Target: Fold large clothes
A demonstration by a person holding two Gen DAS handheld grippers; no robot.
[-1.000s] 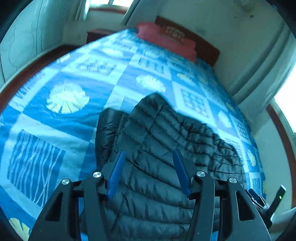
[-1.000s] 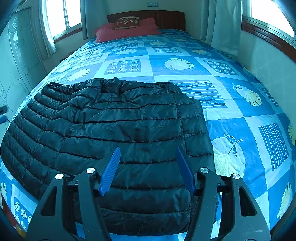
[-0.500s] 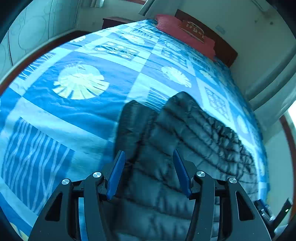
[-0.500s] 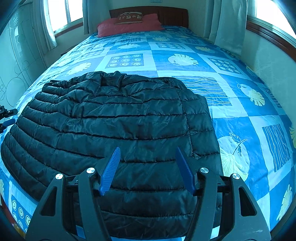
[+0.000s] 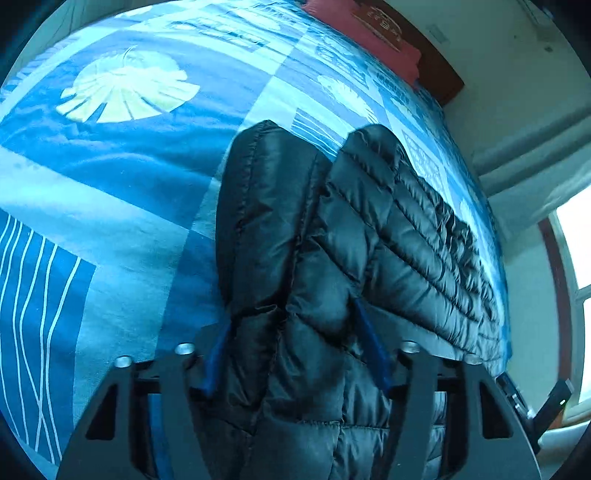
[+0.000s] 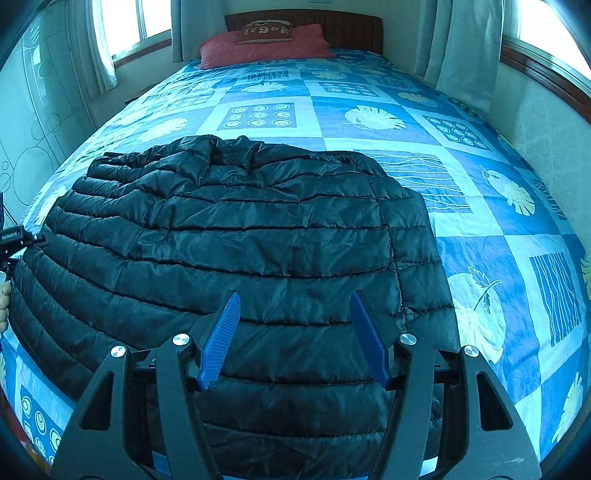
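Jacket (image 5: 332, 258) bunched between left tongs (image 5: 291, 317)

Daylight from the windows (image 6: 125, 33) gives both views a cool blue cast, and the panes are blown out to white glare. The fisheye lenses bend the bed (image 6: 480, 258) and darken every corner. The left wrist view looks soft and slightly smeared; the right one is crisp.

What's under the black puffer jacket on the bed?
The blue patterned bedspread shows on every visible side of the black puffer jacket, so the jacket lies on it. Whether anything else sits beneath the jacket cannot be seen: it is covered.
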